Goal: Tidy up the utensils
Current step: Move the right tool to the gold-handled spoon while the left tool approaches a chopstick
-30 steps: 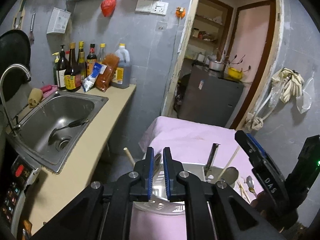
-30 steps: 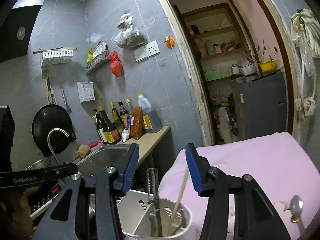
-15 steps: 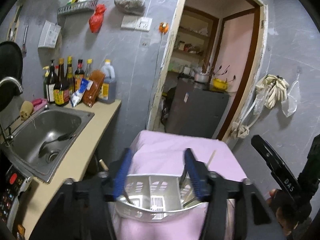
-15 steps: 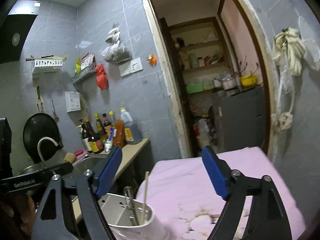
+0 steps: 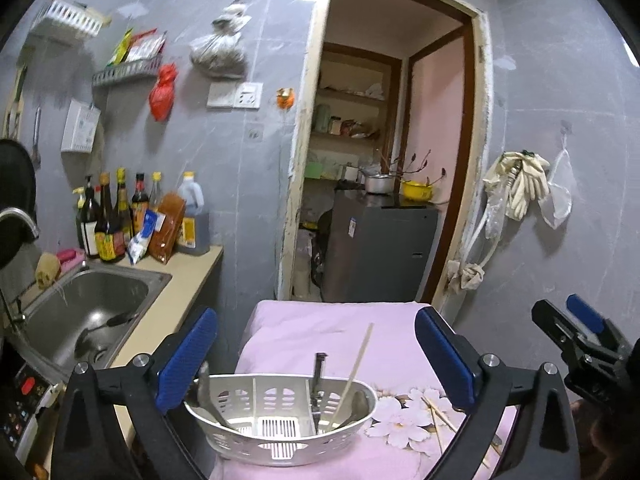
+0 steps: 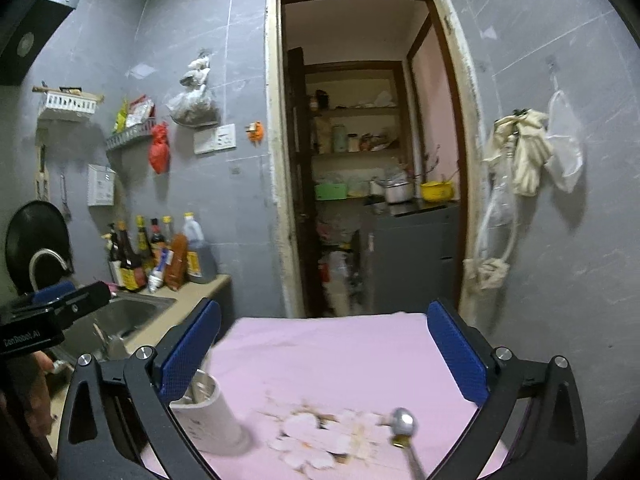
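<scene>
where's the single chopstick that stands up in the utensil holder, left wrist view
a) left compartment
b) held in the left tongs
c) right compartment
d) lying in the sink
c: the chopstick leans upright in the right compartment of the white utensil holder, beside a dark-handled utensil.

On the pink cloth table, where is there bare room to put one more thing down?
The far half of the pink cloth, between the white utensil caddy and the doorway edge, is bare. The near part is crowded: the caddy to the left, loose chopsticks and a spoon to the right.
</scene>
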`<state>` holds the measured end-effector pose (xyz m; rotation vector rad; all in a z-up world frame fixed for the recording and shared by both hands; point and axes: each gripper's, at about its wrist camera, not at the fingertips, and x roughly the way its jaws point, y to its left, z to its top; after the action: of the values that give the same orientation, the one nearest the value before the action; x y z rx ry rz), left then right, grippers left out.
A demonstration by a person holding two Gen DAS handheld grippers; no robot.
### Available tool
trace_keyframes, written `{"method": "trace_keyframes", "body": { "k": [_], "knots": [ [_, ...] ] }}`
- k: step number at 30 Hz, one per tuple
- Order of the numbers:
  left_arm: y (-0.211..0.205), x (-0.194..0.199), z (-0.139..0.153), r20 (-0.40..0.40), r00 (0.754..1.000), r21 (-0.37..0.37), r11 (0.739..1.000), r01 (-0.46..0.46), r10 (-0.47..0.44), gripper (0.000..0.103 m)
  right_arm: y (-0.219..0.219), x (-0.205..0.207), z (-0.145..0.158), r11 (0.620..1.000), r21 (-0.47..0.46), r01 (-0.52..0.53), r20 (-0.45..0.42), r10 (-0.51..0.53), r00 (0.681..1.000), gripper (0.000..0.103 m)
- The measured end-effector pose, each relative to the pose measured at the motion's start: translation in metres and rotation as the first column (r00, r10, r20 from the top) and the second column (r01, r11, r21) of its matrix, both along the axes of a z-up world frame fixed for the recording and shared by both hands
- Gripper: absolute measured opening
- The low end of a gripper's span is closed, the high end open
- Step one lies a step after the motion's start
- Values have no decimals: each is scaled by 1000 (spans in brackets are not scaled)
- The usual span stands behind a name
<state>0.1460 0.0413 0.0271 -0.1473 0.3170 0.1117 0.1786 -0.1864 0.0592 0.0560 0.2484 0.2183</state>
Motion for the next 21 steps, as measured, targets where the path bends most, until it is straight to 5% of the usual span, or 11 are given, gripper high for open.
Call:
{"method": "trace_keyframes", "body": {
  "k": [8, 21],
  "knots": [
    [-48, -8, -11, 33, 998, 103, 994, 41, -45, 100, -41, -14, -9, 996, -28, 89, -20, -90, 996, 102],
    [-105, 11, -51, -72, 991, 72, 991, 115, -110, 100, -98, -5, -56, 990, -28, 138, -130, -140, 982, 102]
  ]
}}
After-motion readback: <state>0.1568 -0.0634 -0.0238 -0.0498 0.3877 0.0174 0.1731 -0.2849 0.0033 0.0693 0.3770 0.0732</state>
